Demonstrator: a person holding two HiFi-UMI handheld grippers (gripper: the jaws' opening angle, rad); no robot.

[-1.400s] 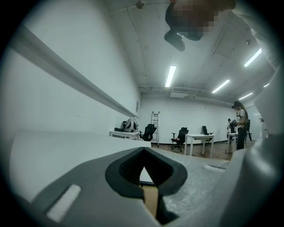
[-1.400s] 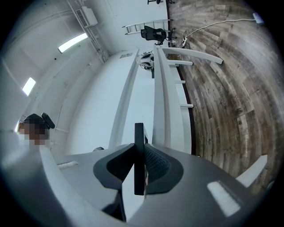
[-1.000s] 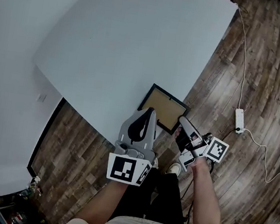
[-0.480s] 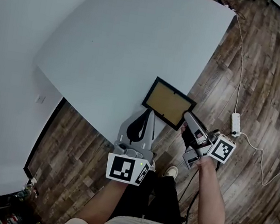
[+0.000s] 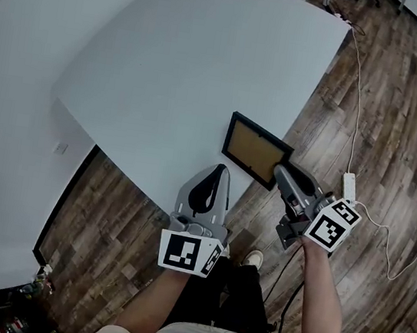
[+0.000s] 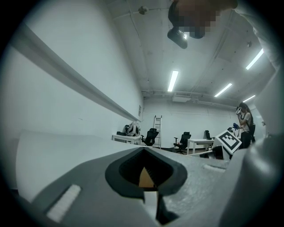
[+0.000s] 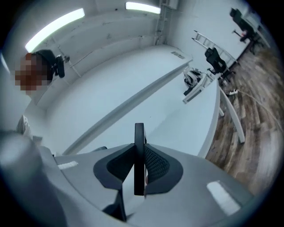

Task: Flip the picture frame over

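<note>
- Jaws: right gripper (image 5: 278,170) pinching the picture frame (image 5: 252,147) by its lower-right rim, left gripper (image 5: 220,171) closed on nothing.
- Looks light, stiff, maybe glass-fronted, so hold the rim.

Picture frame (image 5: 254,147) shows a matt brown board back, smooth black rim; table (image 5: 177,64) matt white, floor (image 5: 403,113) wood planks.
</note>
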